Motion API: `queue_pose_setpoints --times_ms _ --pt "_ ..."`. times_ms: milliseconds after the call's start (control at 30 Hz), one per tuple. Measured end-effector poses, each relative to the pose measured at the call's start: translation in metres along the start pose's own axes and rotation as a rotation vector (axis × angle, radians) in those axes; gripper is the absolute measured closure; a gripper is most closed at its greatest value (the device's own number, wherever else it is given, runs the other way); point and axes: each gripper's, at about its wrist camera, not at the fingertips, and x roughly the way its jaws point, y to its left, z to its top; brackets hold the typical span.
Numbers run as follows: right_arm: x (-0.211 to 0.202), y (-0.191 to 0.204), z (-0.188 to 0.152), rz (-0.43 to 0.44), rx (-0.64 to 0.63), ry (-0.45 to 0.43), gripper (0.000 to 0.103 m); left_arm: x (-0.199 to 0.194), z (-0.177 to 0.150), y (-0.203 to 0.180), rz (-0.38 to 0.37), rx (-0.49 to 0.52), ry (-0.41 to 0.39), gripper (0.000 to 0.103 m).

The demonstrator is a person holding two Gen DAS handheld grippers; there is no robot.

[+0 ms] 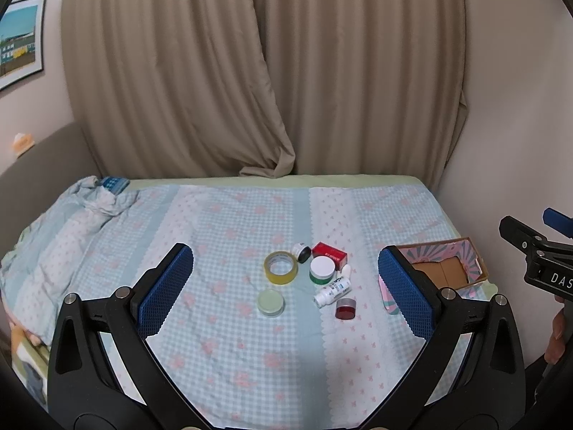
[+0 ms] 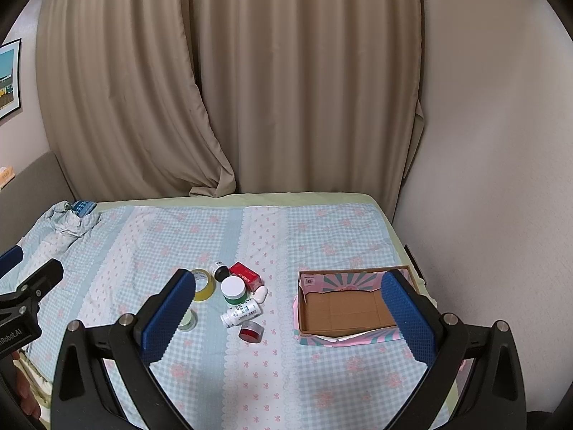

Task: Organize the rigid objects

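A cluster of small objects lies on the checked bedspread: a yellow tape roll, a pale green jar, a white-lidded green jar, a white pill bottle on its side, a red jar, a red box, a small black-capped jar. An open cardboard box with a pink and teal outside sits to the right. My left gripper is open and empty above the cluster. My right gripper is open and empty, between the cluster and the box.
Beige curtains hang behind the bed. A crumpled quilt lies at the far left. A wall stands close on the right. The right gripper's body shows at the right edge of the left wrist view.
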Motion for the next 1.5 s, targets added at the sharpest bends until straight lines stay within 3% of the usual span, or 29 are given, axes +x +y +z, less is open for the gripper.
queue_pose_setpoints --times_ms 1067,1500 --pt "0.001 0.004 -0.003 0.014 0.003 -0.006 0.000 -0.003 -0.001 -0.005 0.016 -0.017 -0.002 0.001" --pt "0.006 0.000 0.001 0.062 -0.006 -0.020 0.000 -0.005 -0.003 -0.010 0.034 -0.034 -0.006 0.001"
